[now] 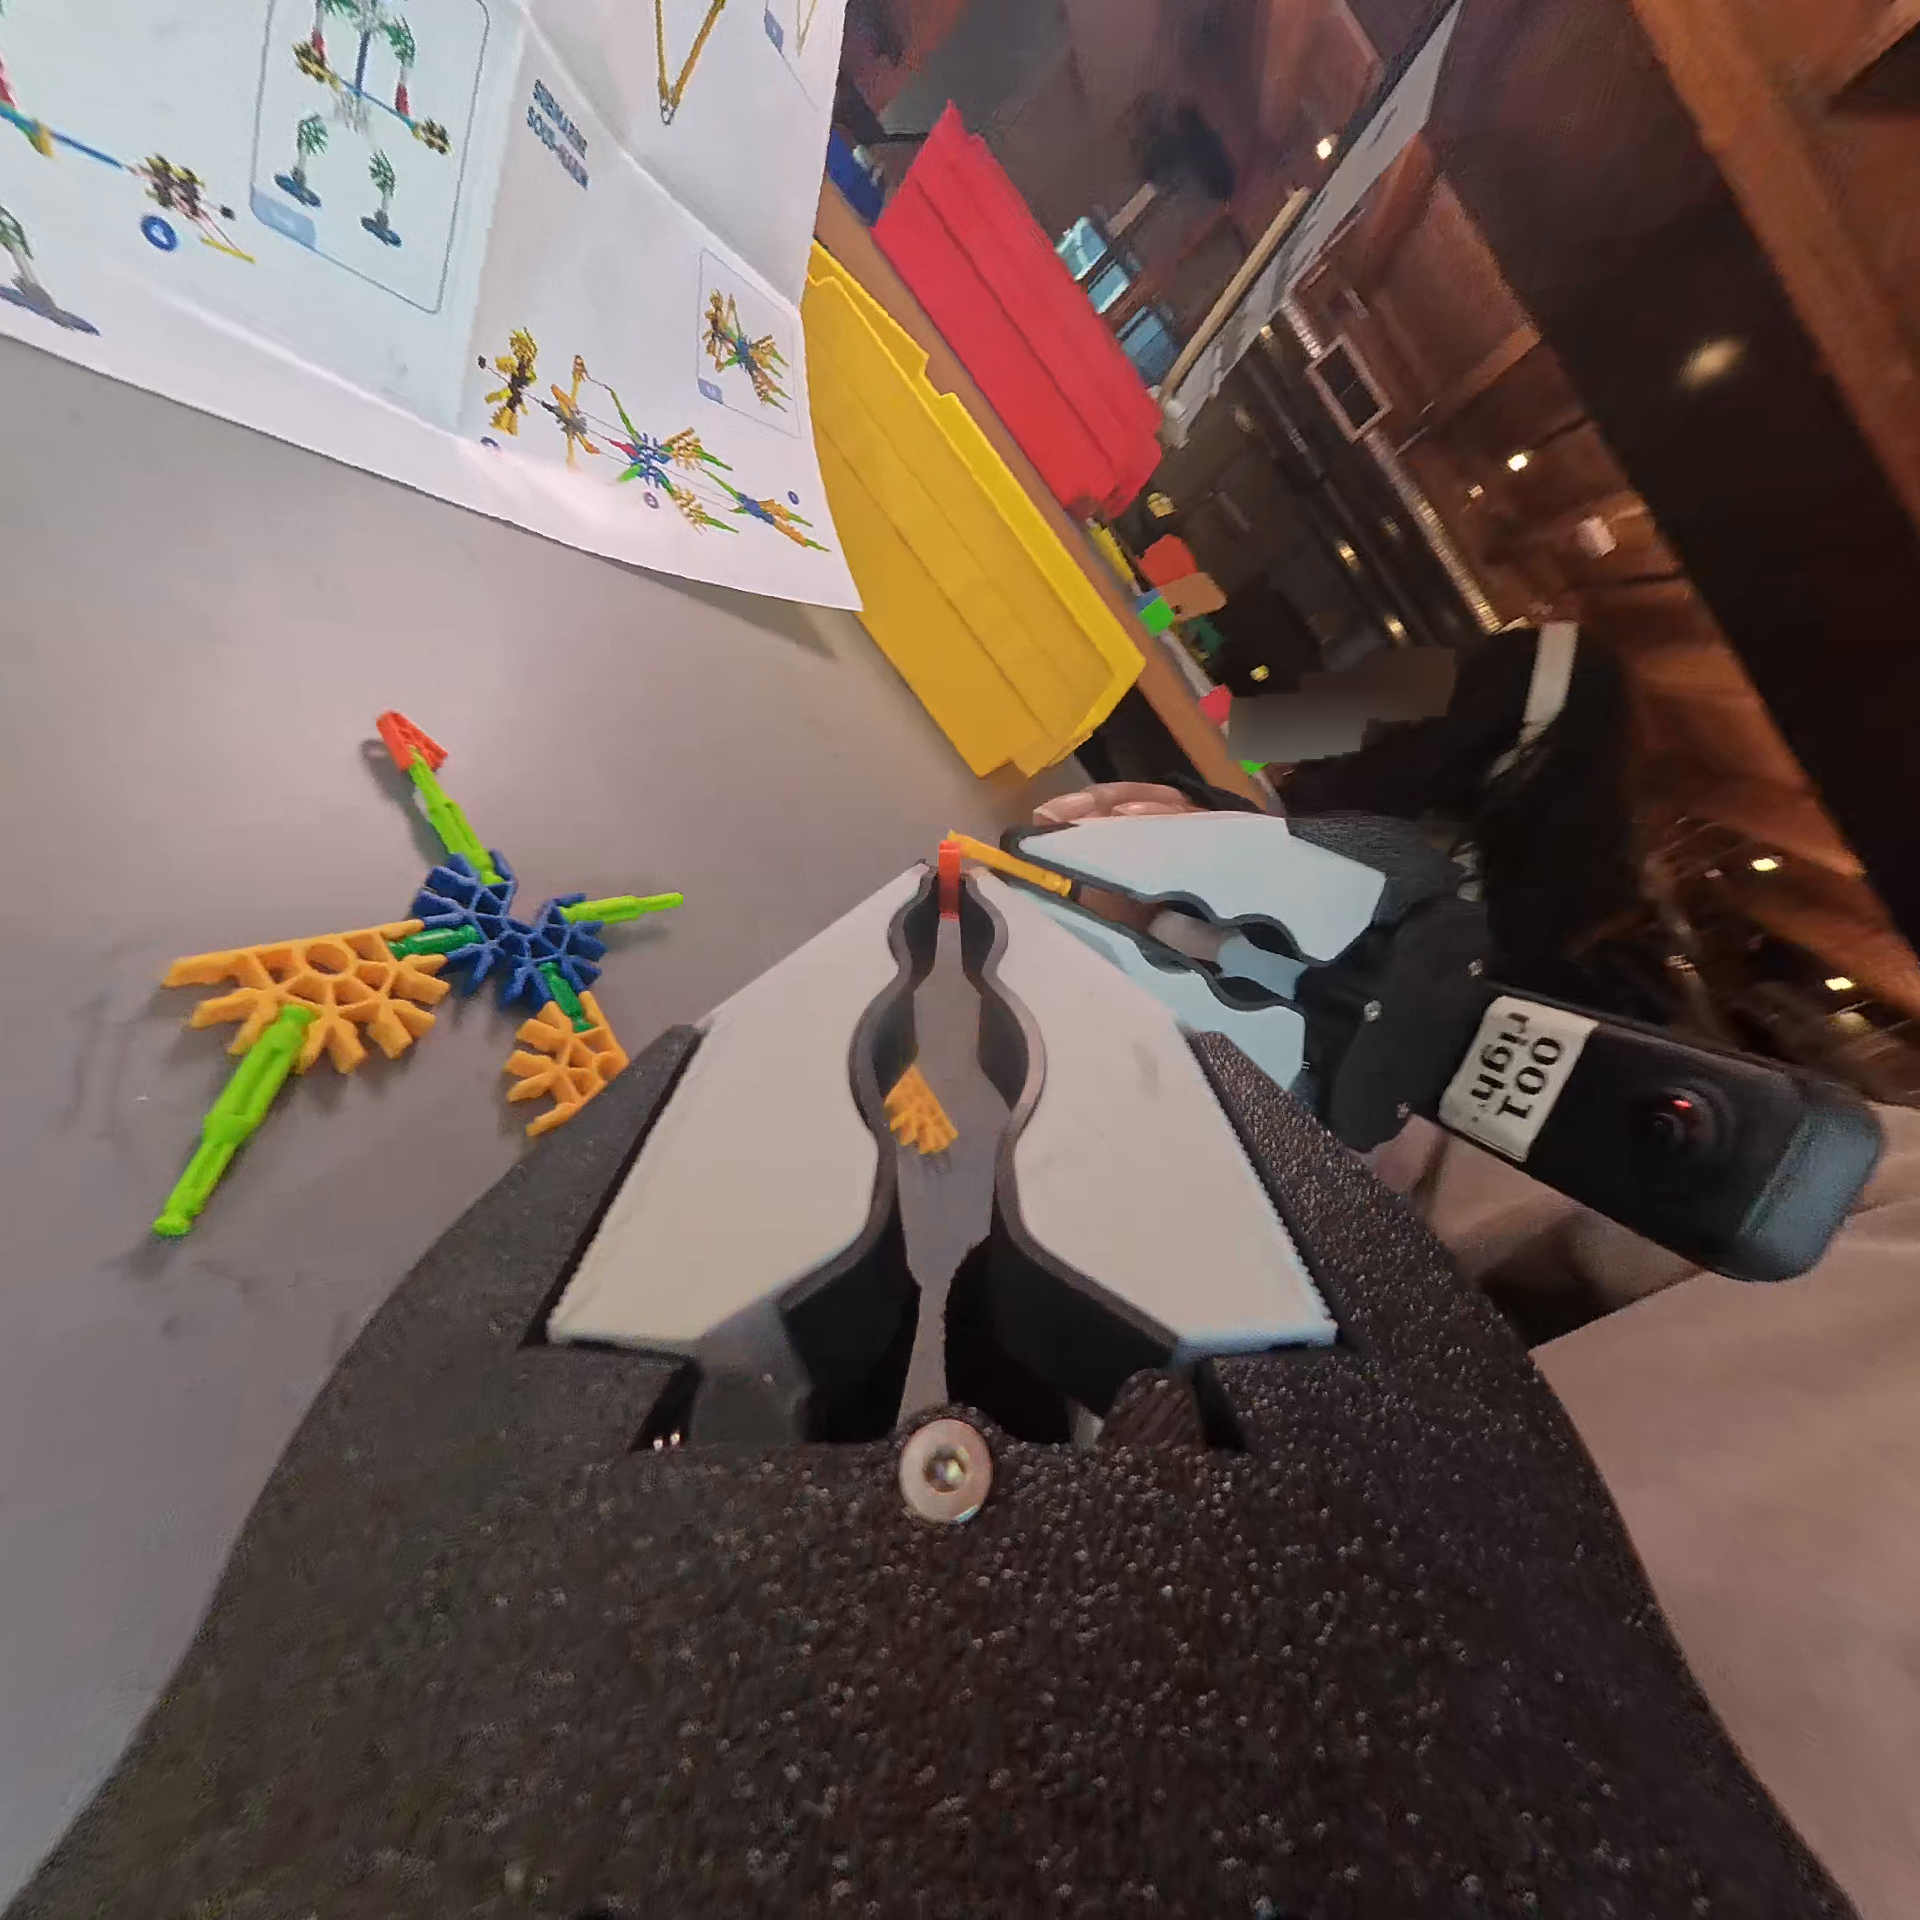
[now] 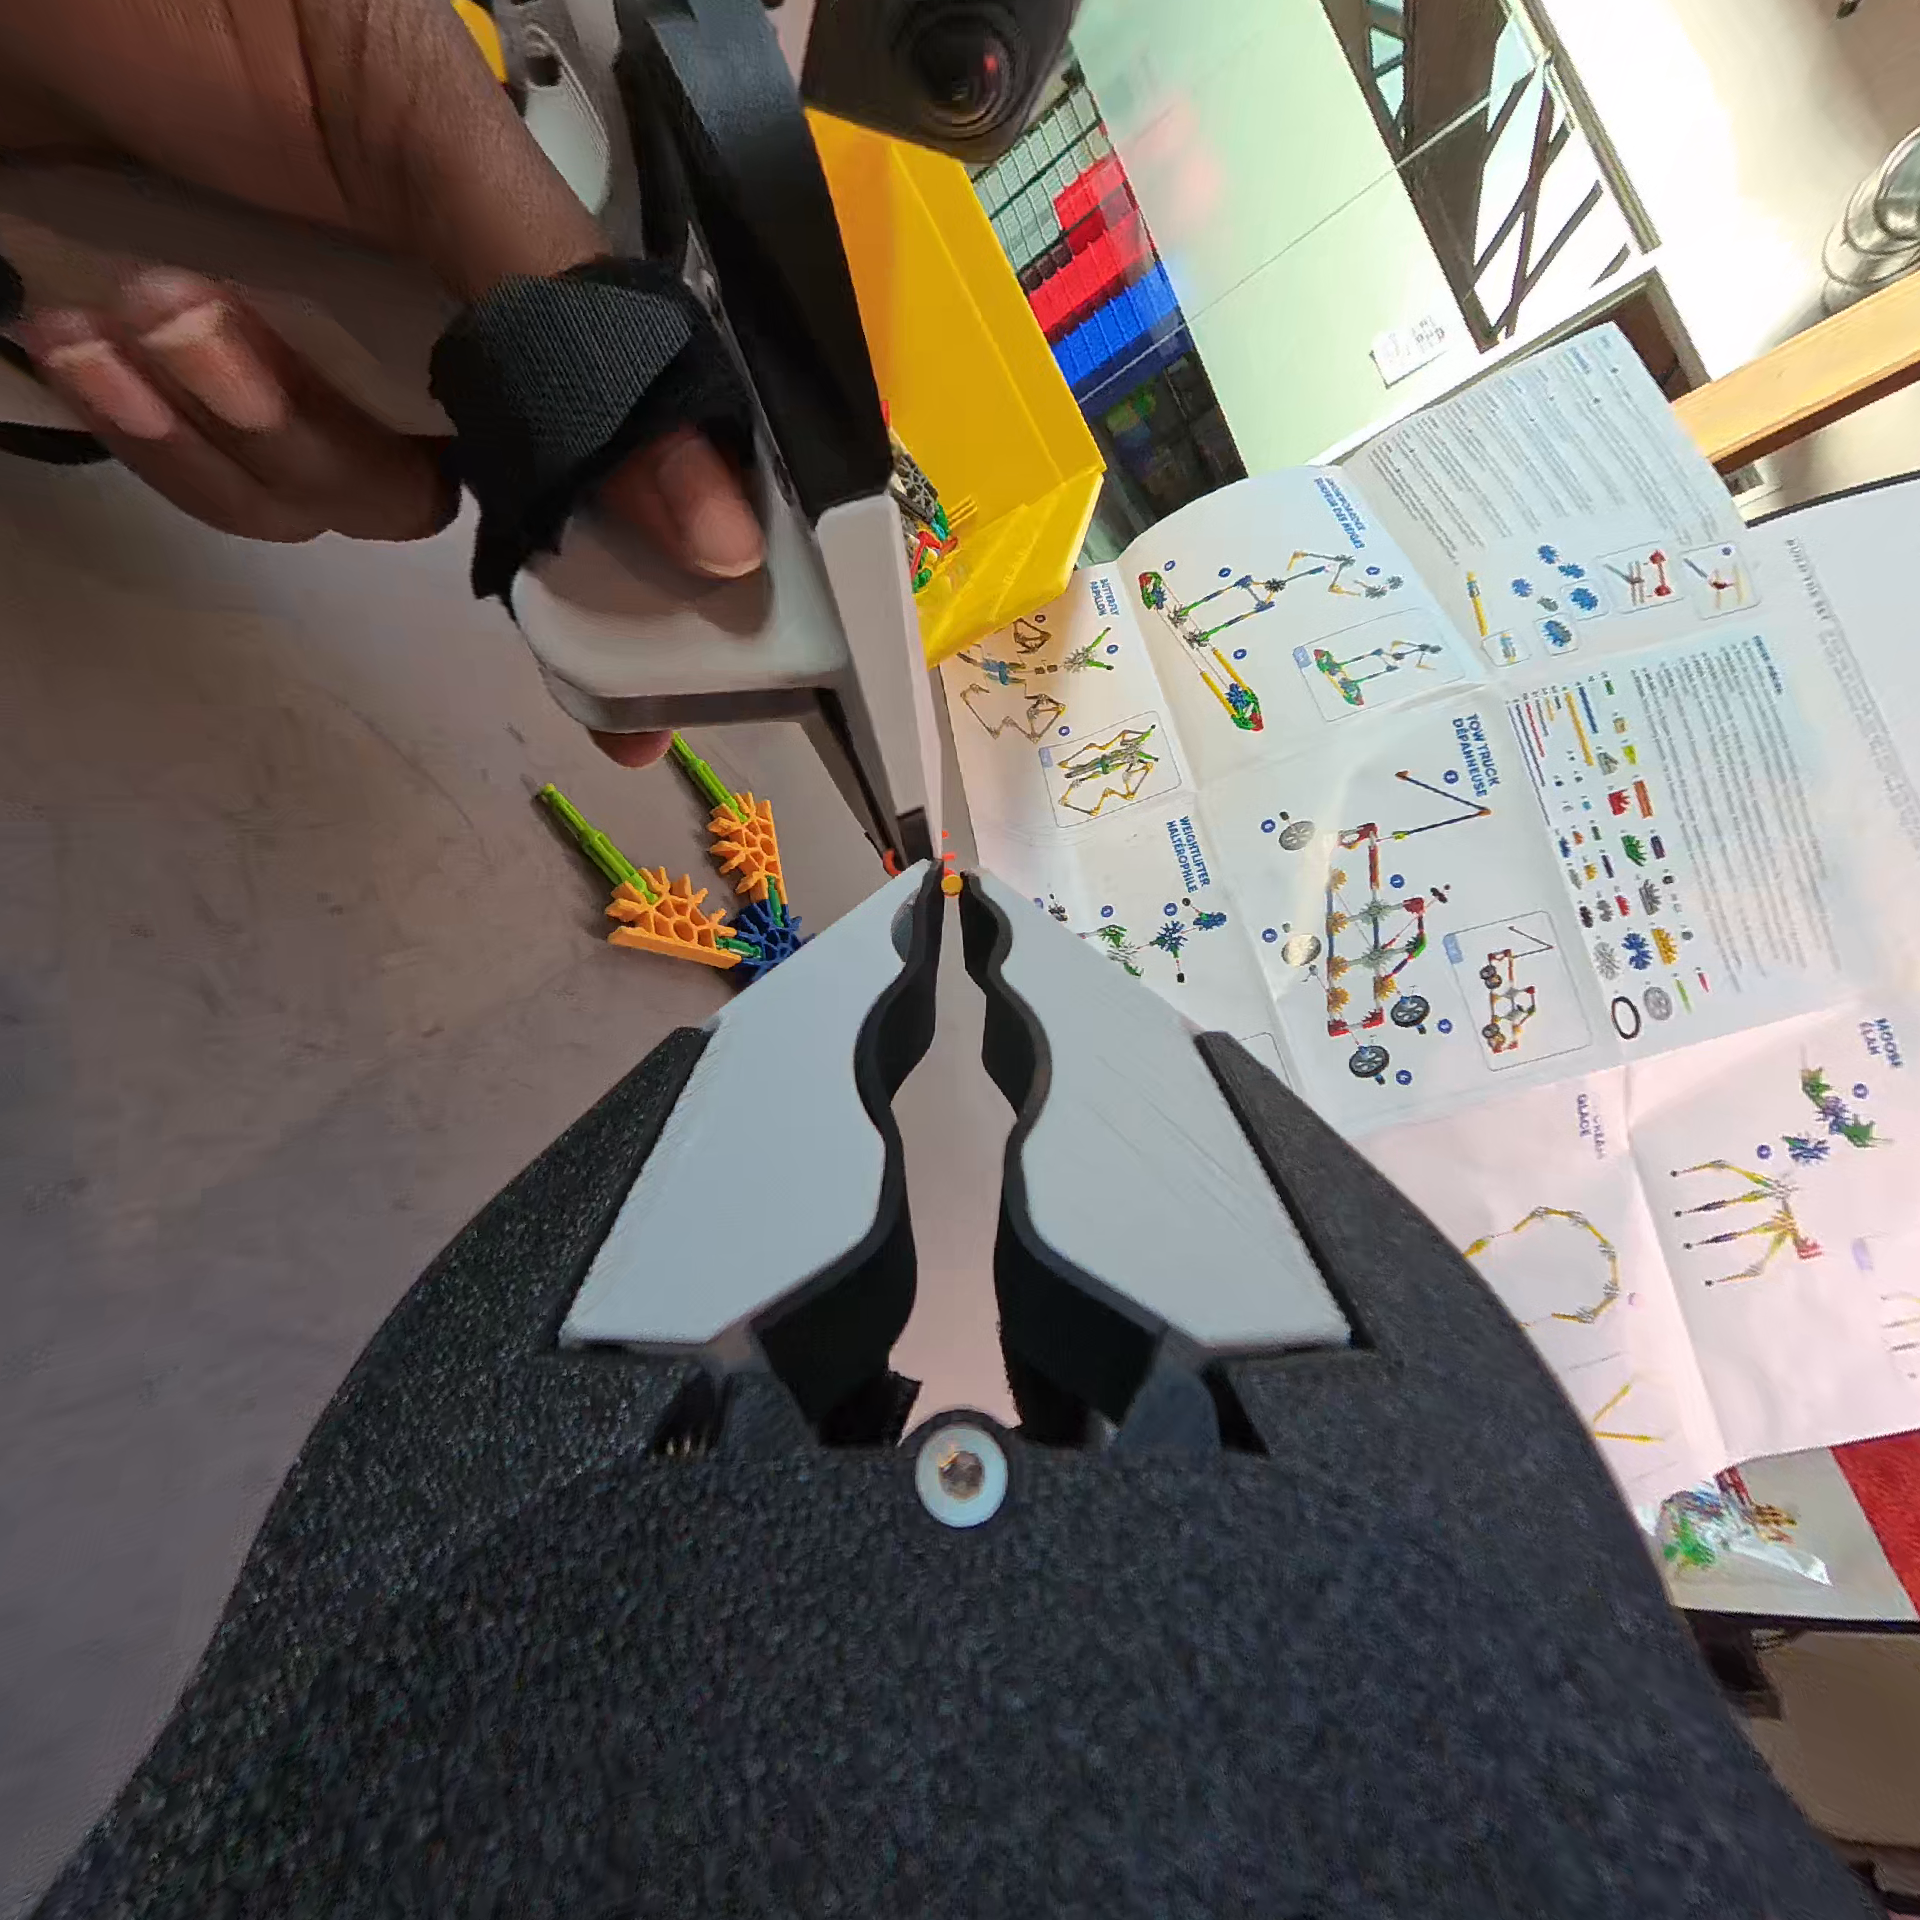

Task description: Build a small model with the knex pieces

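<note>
My left gripper (image 1: 948, 881) is shut on a small red connector piece (image 1: 948, 891), held above the grey table. My right gripper (image 2: 948, 881) is shut on a thin yellow rod (image 2: 950, 883); in the left wrist view the yellow rod (image 1: 1013, 862) points from the right gripper (image 1: 1039, 857) at the red piece, tip almost touching it. The left gripper (image 2: 904, 831) shows just above the rod in the right wrist view. A built model of blue, orange and green pieces (image 1: 436, 961) lies on the table to the left, and it also shows in the right wrist view (image 2: 707, 894).
A folded instruction sheet (image 2: 1455, 831) lies on the table, also seen in the left wrist view (image 1: 416, 260). A yellow bin (image 1: 956, 582) with loose parts and a red bin (image 1: 1018, 312) stand behind. One loose orange connector (image 1: 920, 1112) lies under my left gripper. A person's hand (image 2: 260, 343) holds the left gripper. Both grippers' tips are close together, under 4 cm apart.
</note>
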The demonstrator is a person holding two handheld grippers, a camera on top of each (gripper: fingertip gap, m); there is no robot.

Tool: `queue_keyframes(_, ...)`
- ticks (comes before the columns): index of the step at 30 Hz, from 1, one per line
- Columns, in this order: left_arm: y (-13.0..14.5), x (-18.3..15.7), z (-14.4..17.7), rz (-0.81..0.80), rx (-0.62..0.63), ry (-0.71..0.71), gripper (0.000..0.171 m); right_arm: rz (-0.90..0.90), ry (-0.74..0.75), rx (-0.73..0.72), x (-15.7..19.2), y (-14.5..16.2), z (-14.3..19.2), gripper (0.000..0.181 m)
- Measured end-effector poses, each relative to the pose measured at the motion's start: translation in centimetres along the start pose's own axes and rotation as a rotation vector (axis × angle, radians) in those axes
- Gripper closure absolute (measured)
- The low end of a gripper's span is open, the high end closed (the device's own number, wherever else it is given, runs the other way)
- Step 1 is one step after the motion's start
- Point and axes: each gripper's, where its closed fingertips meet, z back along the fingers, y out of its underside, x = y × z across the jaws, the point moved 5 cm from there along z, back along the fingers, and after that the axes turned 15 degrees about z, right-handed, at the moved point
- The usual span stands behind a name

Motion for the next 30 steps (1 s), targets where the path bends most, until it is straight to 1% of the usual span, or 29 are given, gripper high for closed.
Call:
queue_keyframes(2,0.0,0.0,0.2,0.030,0.005,0.048,0.169,-0.053,0.030,-0.026,-1.3,0.7,0.3,0.181)
queue_keyframes(4,-0.1,-0.8,0.5,-0.008,0.022,0.111,0.169,-0.193,0.087,-0.018,-4.0,3.0,1.0,0.181)
queue_keyframes(6,-0.3,-1.5,0.8,-0.081,0.034,0.132,0.169,-0.244,0.201,0.087,-7.9,7.3,2.5,0.181)
queue_keyframes(7,-0.3,-1.7,0.8,-0.121,0.040,0.131,0.169,-0.267,0.253,0.161,-9.9,9.9,3.7,0.180)
queue_keyframes(9,-0.3,-1.9,0.9,-0.200,0.045,0.103,0.169,-0.356,0.309,0.331,-12.8,15.6,6.5,0.180)
queue_keyframes(11,-0.3,-2.0,0.7,-0.273,0.046,0.069,0.168,-0.440,0.328,0.529,-13.7,21.6,9.6,0.180)
queue_keyframes(13,0.0,-2.2,0.5,-0.333,0.054,0.056,0.168,-0.510,0.316,0.720,-12.7,27.1,12.1,0.179)
queue_keyframes(14,0.1,-2.3,0.3,-0.355,0.059,0.058,0.168,-0.531,0.326,0.770,-12.1,29.0,12.9,0.171)
queue_keyframes(15,0.3,-2.5,0.2,-0.366,0.065,0.068,0.168,-0.535,0.337,0.784,-11.7,30.0,13.4,0.161)
queue_keyframes(16,0.5,-2.7,0.1,-0.365,0.075,0.083,0.168,-0.529,0.354,0.780,-11.7,30.2,13.6,0.156)
queue_keyframes(17,0.7,-2.8,0.0,-0.357,0.081,0.097,0.168,-0.512,0.367,0.742,-12.2,29.5,13.4,0.149)
queue_keyframes(18,0.8,-2.9,-0.1,-0.347,0.084,0.108,0.168,-0.476,0.371,0.663,-12.8,27.9,12.8,0.145)
queue_keyframes(19,0.9,-3.0,-0.2,-0.337,0.089,0.122,0.168,-0.424,0.361,0.562,-13.3,25.6,12.0,0.144)
queue_keyframes(20,0.9,-3.2,-0.2,-0.325,0.093,0.138,0.168,-0.360,0.322,0.434,-13.4,22.7,10.9,0.143)
queue_keyframes(21,1.0,-3.3,-0.2,-0.310,0.094,0.158,0.168,-0.292,0.248,0.281,-12.9,19.1,9.8,0.143)
queue_keyframes(23,1.1,-3.7,-0.2,-0.260,0.105,0.219,0.168,-0.178,0.061,-0.007,-10.2,11.7,8.0,0.145)
queue_keyframes(25,1.3,-4.2,-0.2,-0.202,0.113,0.282,0.168,-0.143,-0.096,-0.202,-6.9,5.8,6.7,0.145)
queue_keyframes(26,1.4,-4.4,-0.1,-0.175,0.118,0.312,0.168,-0.111,-0.156,-0.251,-5.3,3.7,6.0,0.145)
queue_keyframes(27,1.5,-4.5,-0.2,-0.150,0.125,0.334,0.169,-0.065,-0.185,-0.272,-4.0,2.1,5.5,0.146)
queue_keyframes(28,1.7,-4.6,-0.2,-0.129,0.132,0.342,0.169,-0.020,-0.200,-0.291,-3.0,0.9,5.0,0.148)
queue_keyframes(30,2.0,-4.7,-0.3,-0.098,0.150,0.365,0.168,-0.016,-0.187,-0.334,-2.2,-0.7,4.4,0.154)
